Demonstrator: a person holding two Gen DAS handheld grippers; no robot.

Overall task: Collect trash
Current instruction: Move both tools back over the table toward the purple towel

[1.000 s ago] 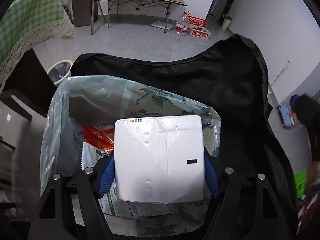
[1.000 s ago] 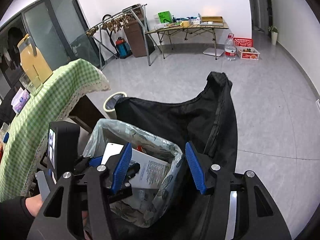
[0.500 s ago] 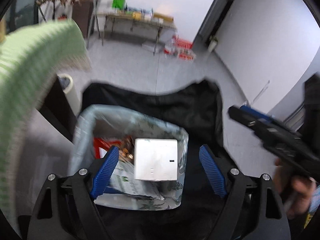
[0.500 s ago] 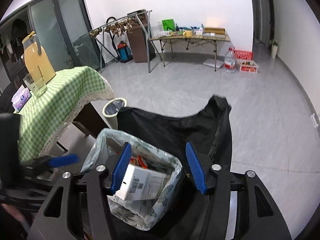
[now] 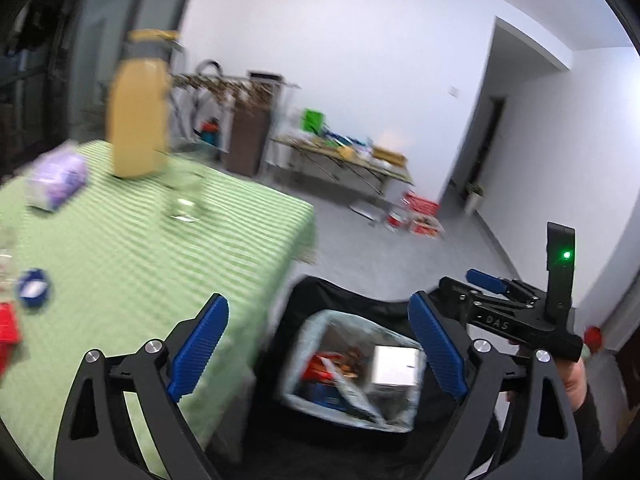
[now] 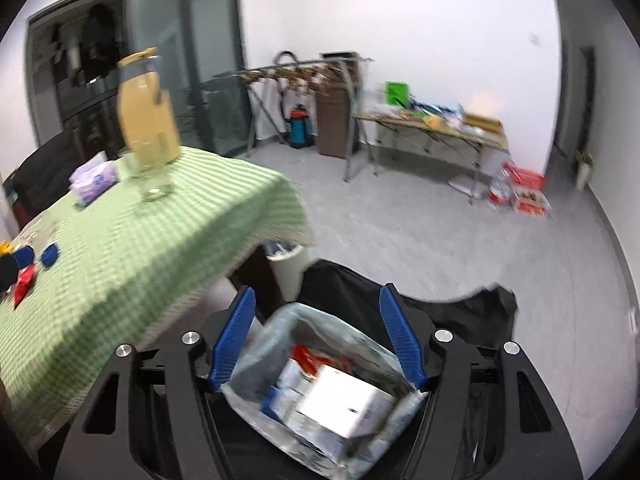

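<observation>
The lined trash bin [image 5: 320,332] stands on the floor beside the table, holding a white box [image 5: 394,364] and red wrappers. It also shows in the right wrist view [image 6: 264,336], with the white box [image 6: 340,400] on top. My left gripper [image 5: 320,348] is open and empty, high above the bin. My right gripper [image 6: 318,340] is open and empty above the bin, and it shows in the left wrist view [image 5: 500,288] at the right. On the green checked table [image 6: 140,240] lie a red wrapper [image 6: 22,282] and small blue items [image 6: 48,256].
A yellow juice pitcher [image 6: 148,116], a glass [image 6: 154,176] and a purple tissue pack [image 6: 94,180] stand on the table. A black bag [image 6: 460,320] surrounds the bin. A small white bin [image 6: 286,264] sits under the table edge. A folding table [image 6: 432,132] stands at the far wall.
My left gripper let go of the white box, which now lies in the bin. The gripper rose and swung left toward the table. My right gripper also lifted and turned toward the table.
</observation>
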